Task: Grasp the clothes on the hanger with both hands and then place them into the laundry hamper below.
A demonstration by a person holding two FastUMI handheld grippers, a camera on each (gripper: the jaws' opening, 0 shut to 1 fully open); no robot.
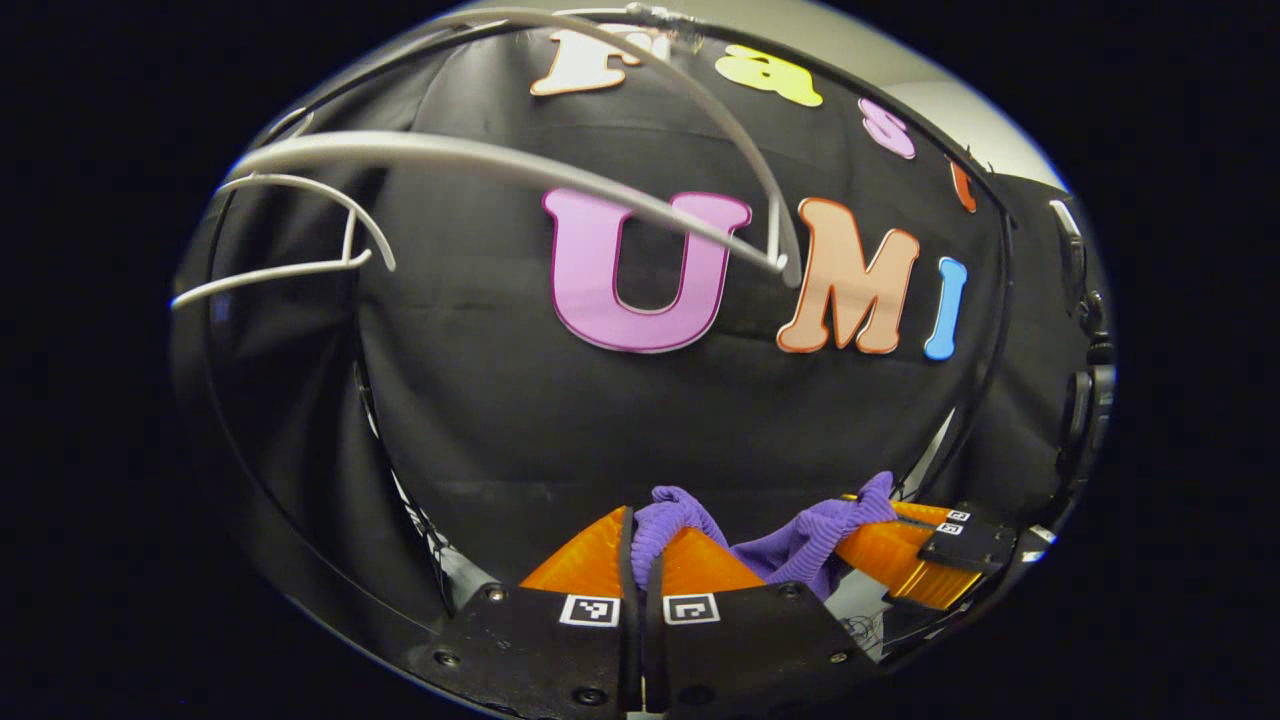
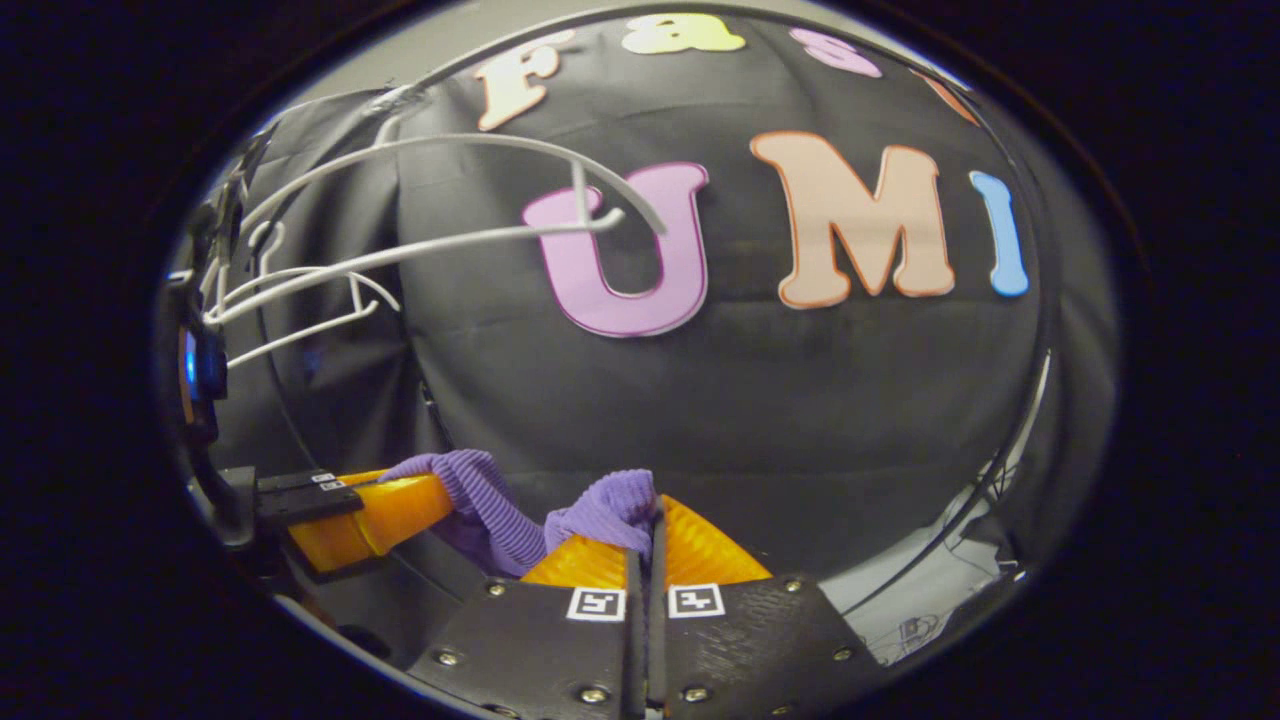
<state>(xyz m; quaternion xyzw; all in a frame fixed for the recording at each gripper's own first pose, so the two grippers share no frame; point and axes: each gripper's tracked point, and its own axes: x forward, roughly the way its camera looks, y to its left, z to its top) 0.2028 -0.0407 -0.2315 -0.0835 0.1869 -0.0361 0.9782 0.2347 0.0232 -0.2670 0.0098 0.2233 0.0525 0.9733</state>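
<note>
While white hangers [image 1: 480, 160] hang bare above, each hand-held gripper, left [image 1: 641, 545] and right [image 2: 648, 535], pinches the purple cloth [image 1: 790, 545] between pressed-together fingers.

Left gripper [image 1: 641, 545] and right gripper [image 2: 647, 535] are each sitting at six o'clock, garment [image 1: 790, 545] stretching between them; hangers [image 1: 480, 160] are hanging at ten o'clock, before the booth wall [image 1: 650, 420].

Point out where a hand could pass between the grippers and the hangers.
Free: the wide band in front of the booth wall, below the white hangers and above the purple garment, which the left gripper and right gripper each pinch. Crowded: the upper area, where the hanger arms overlap, and low between the two grippers, where the cloth spans.
</note>
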